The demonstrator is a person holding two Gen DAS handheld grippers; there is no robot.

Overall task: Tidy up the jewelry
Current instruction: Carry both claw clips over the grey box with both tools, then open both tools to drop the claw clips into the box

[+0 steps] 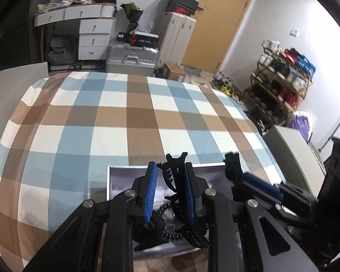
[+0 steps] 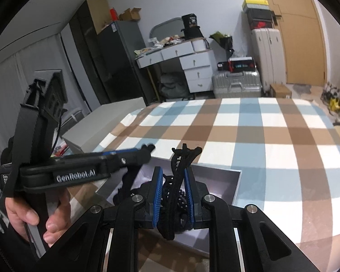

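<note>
Bed (image 1: 115,117) w/ blue/brown/white check cover carries everything; the grey tray-like box (image 2: 236,182) sits on its near edge, prob. as the sorting spot for the jewelry/hair bits, so both tools work right over it. Box shows dark bead-like pieces inside, under the jaws; too blurred to name exactly. Left gripper (image 1: 171,190) is raised just above the box w/ a black claw clip (image 1: 173,176) between its blue pads (image 1: 150,192), prongs sticking up past the tips; jaws part-way closed and seem clamped on the clip, tho the near pad contact isn't crisp. Right gripper (image 2: 174,192) likewise over the box, jaws narrowed onto a second black claw clip (image 2: 179,172) standing upright between them, pads pressing both sides. Each clip is held clear of the box floor, likely so it can be lifted out or re-placed w/o snagging the beads. In the right wrist view the person's left hand (image 2: 34,217) grips its tool's handle, tips reaching in beside the right one.
</note>
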